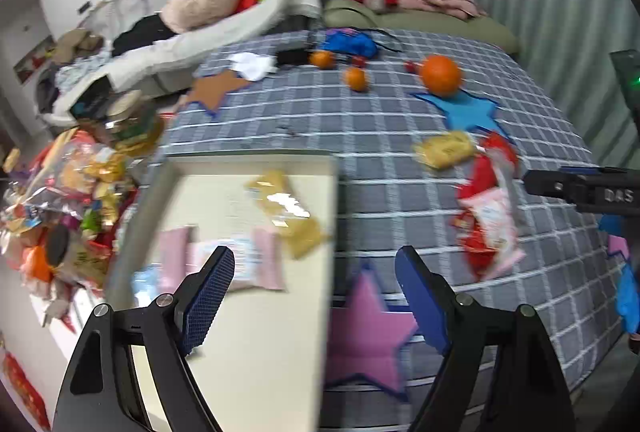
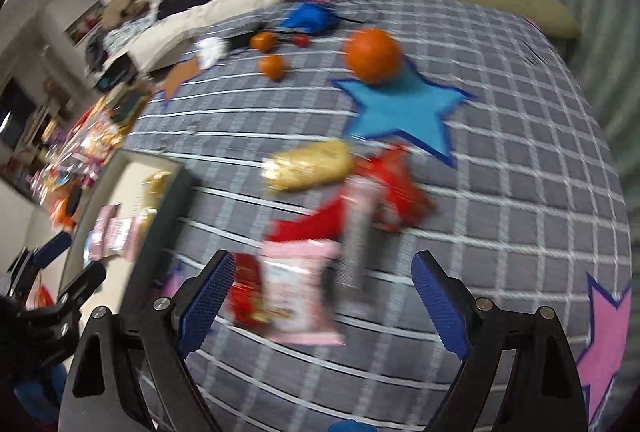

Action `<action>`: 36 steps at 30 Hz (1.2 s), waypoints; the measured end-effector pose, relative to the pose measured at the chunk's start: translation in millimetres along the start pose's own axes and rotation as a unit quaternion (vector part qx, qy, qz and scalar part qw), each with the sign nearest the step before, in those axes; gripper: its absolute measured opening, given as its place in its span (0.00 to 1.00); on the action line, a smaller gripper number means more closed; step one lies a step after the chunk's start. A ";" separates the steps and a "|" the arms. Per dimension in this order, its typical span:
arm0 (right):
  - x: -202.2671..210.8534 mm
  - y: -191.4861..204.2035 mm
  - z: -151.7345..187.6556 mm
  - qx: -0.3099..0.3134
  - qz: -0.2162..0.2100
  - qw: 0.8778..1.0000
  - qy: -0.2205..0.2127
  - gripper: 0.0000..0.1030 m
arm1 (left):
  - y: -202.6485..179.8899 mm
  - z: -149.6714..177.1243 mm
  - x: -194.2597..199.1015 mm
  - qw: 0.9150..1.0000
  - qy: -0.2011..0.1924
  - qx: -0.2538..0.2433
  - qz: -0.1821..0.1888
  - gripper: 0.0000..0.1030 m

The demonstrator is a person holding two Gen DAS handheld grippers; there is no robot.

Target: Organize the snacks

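A cream tray (image 1: 256, 352) lies on the checked cloth with a yellow snack pack (image 1: 286, 209) and a pink pack (image 1: 236, 264) in it. My left gripper (image 1: 316, 296) is open and empty above the tray's right edge. On the cloth to the right lie a yellow pack (image 2: 308, 163), red packs (image 2: 392, 187) and a pink pack (image 2: 298, 296). My right gripper (image 2: 324, 300) is open, its fingers on either side of the pink pack, just above it. The tray also shows in the right wrist view (image 2: 176, 199).
Oranges (image 1: 440, 73) and small tangerines (image 1: 356, 77) sit at the far side near a blue star mat (image 1: 468, 111). A pink star mat (image 1: 372, 332) lies beside the tray. A heap of snack bags (image 1: 60, 199) is left of the table. A sofa stands behind.
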State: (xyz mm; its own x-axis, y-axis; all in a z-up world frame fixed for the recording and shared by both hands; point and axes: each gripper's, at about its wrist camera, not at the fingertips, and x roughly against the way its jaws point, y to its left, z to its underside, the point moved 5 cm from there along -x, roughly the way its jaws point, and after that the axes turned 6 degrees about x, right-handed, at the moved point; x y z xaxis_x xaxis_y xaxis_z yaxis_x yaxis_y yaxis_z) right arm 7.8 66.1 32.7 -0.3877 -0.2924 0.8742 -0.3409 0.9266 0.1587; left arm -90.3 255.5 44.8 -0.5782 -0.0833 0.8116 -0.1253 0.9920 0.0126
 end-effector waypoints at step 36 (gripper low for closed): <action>-64.8 -29.7 0.7 0.022 0.064 0.997 0.034 0.80 | -75.2 2.0 -81.5 0.990 0.099 0.072 0.064 0.91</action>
State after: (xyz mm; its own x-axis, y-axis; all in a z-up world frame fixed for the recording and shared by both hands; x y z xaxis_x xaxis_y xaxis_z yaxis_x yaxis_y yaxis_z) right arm 42.4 57.4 -29.0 -0.3729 -0.1539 0.9150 -0.3291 0.9440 0.0246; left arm -35.4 187.6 -23.5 -0.4300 0.0763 0.8996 -0.1837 0.9682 -0.1699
